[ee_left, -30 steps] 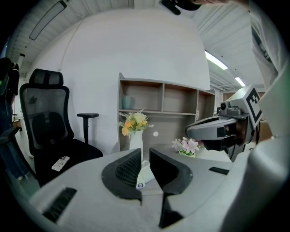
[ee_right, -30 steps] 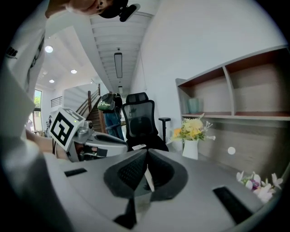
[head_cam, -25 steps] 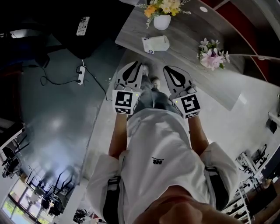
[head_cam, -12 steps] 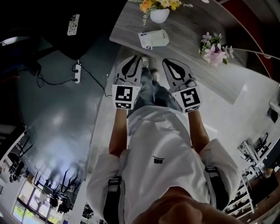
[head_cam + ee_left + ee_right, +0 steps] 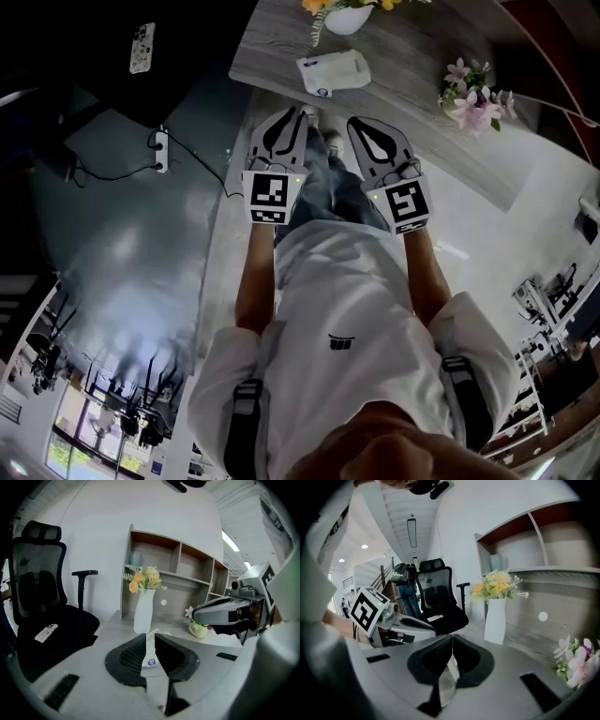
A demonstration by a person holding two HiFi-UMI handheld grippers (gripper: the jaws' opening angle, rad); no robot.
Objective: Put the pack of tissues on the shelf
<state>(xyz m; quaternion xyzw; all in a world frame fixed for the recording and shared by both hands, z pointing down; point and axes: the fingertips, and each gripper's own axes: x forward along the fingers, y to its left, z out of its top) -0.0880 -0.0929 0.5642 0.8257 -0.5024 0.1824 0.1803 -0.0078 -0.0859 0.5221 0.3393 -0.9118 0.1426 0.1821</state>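
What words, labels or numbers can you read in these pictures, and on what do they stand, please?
"Life": small yellow-green flower pot, barely legible.
Round blue label on the white tissue pack: too small to read.
Black logo on the person's white shirt: too blurred to read.

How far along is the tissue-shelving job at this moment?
Done: nothing. The pack of tissues lies on the desk, untouched. In hand: nothing; the left tool and right tool hover short of it, empty. Left: grasp the pack, lift it to the shelf.
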